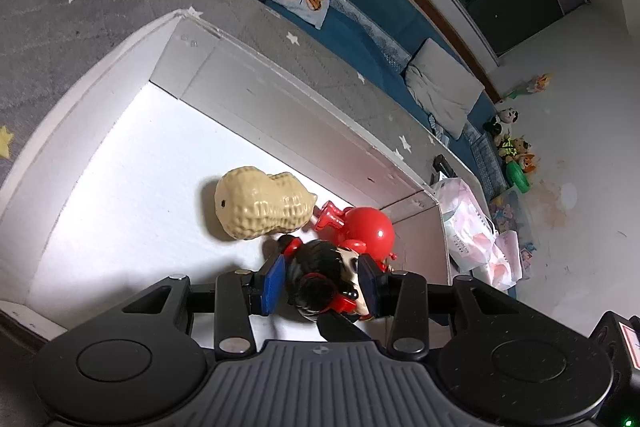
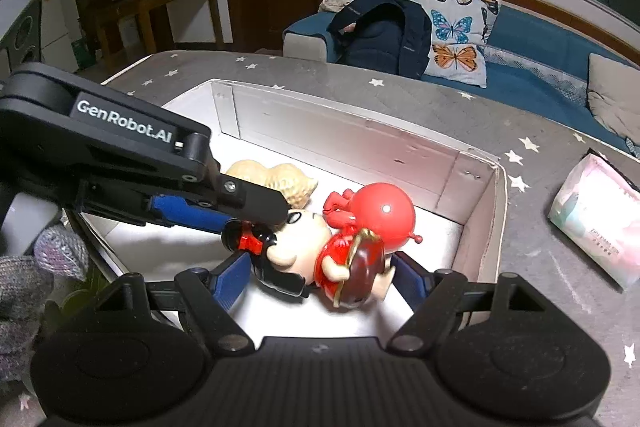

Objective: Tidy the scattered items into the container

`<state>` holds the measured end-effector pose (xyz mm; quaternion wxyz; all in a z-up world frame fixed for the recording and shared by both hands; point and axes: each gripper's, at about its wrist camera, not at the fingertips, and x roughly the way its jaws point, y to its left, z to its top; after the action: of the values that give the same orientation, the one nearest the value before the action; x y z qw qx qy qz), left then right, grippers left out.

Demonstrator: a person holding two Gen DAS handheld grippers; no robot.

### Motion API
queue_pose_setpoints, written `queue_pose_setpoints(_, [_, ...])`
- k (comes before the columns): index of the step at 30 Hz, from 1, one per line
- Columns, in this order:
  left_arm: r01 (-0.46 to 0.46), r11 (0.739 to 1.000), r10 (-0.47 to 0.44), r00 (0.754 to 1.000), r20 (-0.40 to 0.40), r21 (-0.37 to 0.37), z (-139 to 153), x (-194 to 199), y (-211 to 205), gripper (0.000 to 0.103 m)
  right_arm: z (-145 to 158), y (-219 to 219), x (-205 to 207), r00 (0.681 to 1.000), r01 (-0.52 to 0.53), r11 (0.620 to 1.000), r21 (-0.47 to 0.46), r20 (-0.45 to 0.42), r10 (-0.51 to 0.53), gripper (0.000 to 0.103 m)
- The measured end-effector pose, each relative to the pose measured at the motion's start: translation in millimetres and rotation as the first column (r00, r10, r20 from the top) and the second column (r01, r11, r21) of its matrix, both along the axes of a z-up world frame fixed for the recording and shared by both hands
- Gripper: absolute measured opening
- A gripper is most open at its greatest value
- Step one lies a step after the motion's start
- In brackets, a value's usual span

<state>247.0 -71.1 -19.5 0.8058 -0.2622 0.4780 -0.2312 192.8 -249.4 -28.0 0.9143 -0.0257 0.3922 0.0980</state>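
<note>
The left gripper (image 1: 322, 287) is clamped on the black-haired head of a small plastic doll in a red outfit (image 2: 320, 247), its blue pads (image 1: 273, 283) pressing either side of the hair at lower centre of the left wrist view. The doll hangs low inside the white rectangular cardboard box (image 1: 100, 107), over its white floor near the right-hand end wall. Seen from the right wrist, the left gripper (image 2: 256, 223) comes in from the left edge of the frame and the doll lies on its side, long axis running left to right, head toward that gripper and a dark red drum-like piece at its lower right. The right gripper (image 2: 316, 283) stands wide, its blue pads (image 2: 230, 287) flanking the doll's body without visibly touching it. Just behind the doll rest a glossy red round-headed toy (image 2: 380, 215) and a tan textured plastic peanut (image 1: 260, 205), both already in the box. A pink-and-white tissue pack (image 2: 592, 219) lies on the grey star-patterned cloth (image 2: 540, 267) outside, at right. Release looks like the left gripper's job: the doll is nearly down.
</note>
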Motion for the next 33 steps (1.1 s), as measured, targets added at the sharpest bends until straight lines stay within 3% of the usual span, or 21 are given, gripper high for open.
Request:
queue_pose_setpoints(17, [-0.005,1.000,0.004,0.997,0.079,0.017,18,-24,8,0.043,18,5,-26,0.997,-0.011,1.000,-0.010,0.081,0.012,0.080])
queue_pose_setpoints(20, [-0.007,1.000,0.005,0.994,0.107,0.024,23,-35,12,0.043,23,5,-38,0.994,-0.009,1.000,0.007,0.105,0.009,0.084])
queue_pose_setpoints(33, [-0.020,0.999,0.012,0.976,0.216,0.037,42,-94,33,0.043,31,12,-102,0.981,-0.032,0.998,0.061,0.192,0.020,0.084])
